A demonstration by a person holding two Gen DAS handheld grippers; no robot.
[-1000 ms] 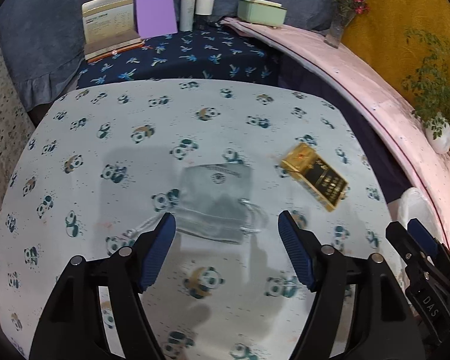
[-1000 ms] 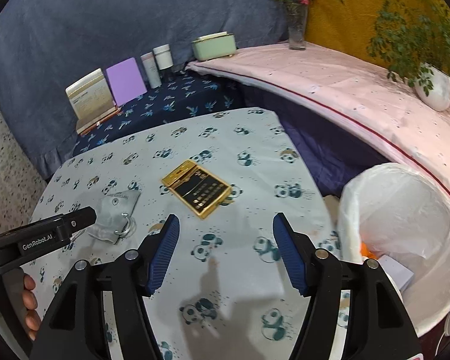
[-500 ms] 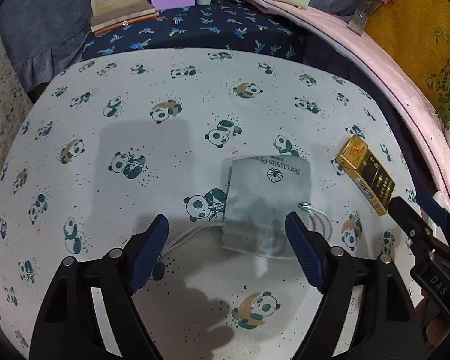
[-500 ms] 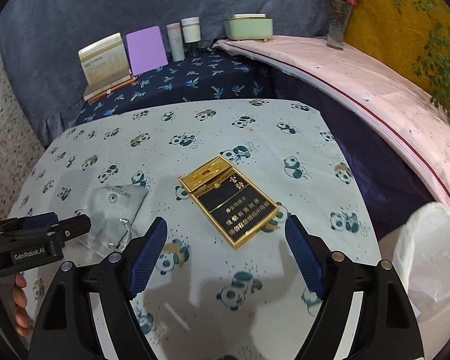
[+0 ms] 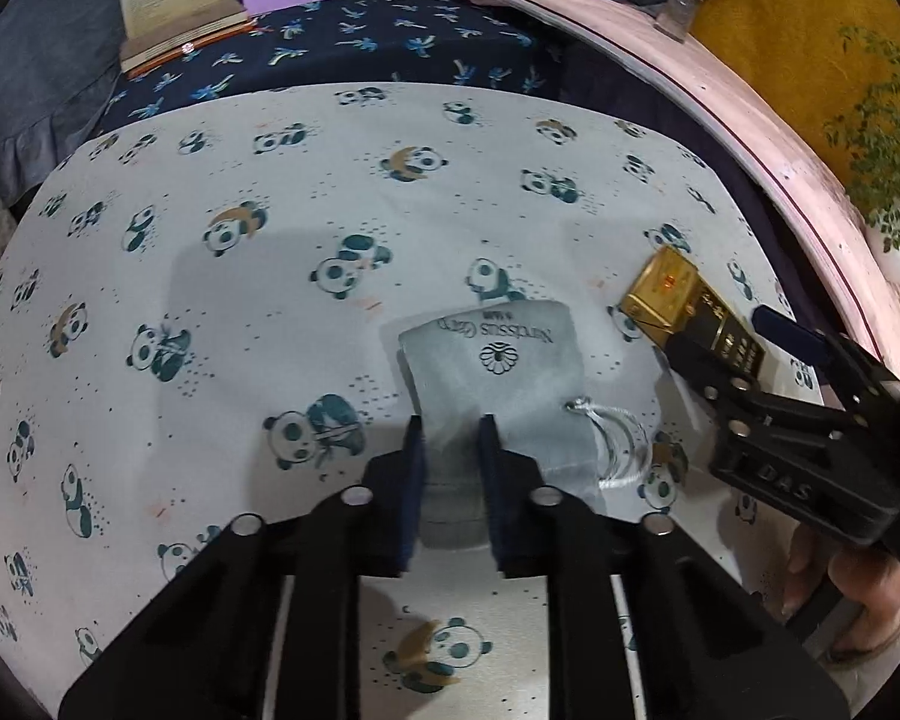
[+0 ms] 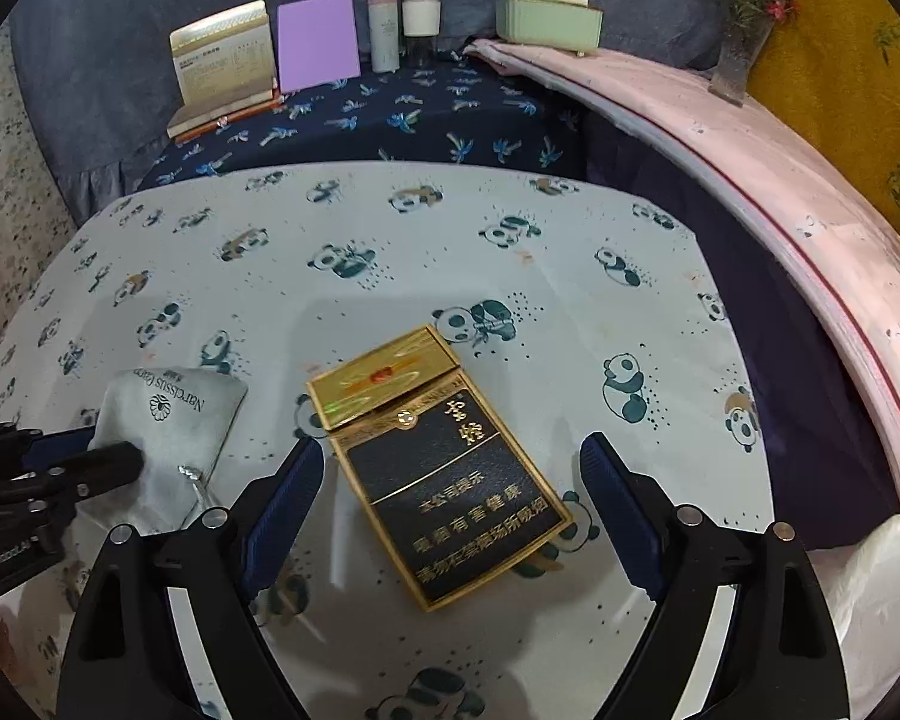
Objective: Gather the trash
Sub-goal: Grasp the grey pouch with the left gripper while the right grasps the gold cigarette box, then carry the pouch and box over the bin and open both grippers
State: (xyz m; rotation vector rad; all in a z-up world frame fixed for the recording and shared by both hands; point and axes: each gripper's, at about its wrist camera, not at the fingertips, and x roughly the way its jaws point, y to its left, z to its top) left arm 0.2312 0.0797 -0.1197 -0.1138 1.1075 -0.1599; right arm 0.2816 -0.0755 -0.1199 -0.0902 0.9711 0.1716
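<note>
Left gripper [image 5: 450,426] had just been closing, jaws pinching the grey pouch [image 5: 498,372] at lower centre. Right gripper [image 6: 450,468] had been opening, spread wide around the gold-black carton [image 6: 438,468], pads clear.

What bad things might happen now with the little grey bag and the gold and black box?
1. The left gripper has just been closing and pinches only the near end of the soft grey pouch, so it might slip out when lifted.
2. The pouch's silver drawstring lies loose and could snag.
3. The right gripper has just been opening around the cigarette box, which lies slanted, so the fingers may push it aside instead of gripping it.
</note>
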